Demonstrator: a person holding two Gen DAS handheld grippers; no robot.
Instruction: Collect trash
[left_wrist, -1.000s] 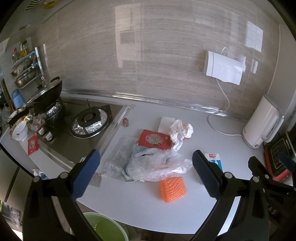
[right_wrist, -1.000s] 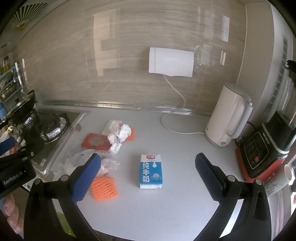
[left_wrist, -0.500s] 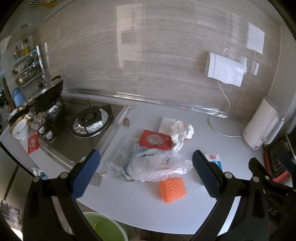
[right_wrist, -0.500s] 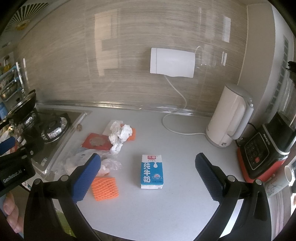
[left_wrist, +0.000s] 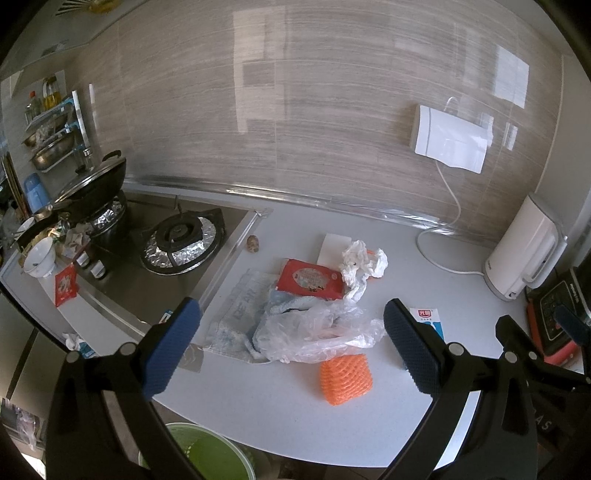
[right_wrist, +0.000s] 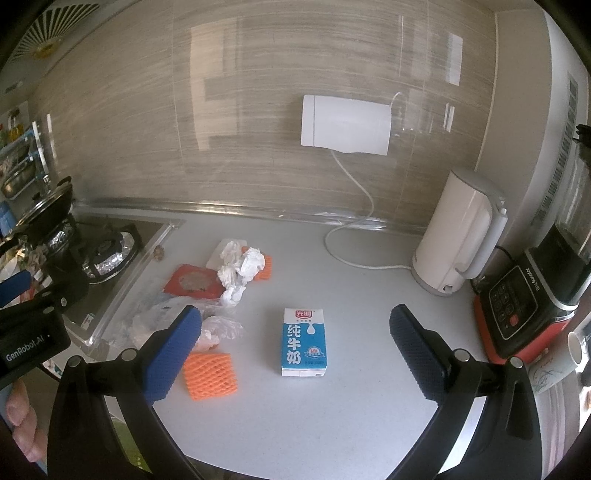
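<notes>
Kettle (right_wrist: 458, 236) and blender (right_wrist: 532, 295) beside milk carton (right_wrist: 304, 341)

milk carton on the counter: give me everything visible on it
The blue-and-white milk carton is a small rectangular box, apparently coated card, lying flat on the pale grey countertop, printed face up: red logo at the far end, white characters below. It looks intact, undented. It lies apart from the orange foam net to its left; no gripper touches it. In the left wrist view only a corner shows.
</notes>
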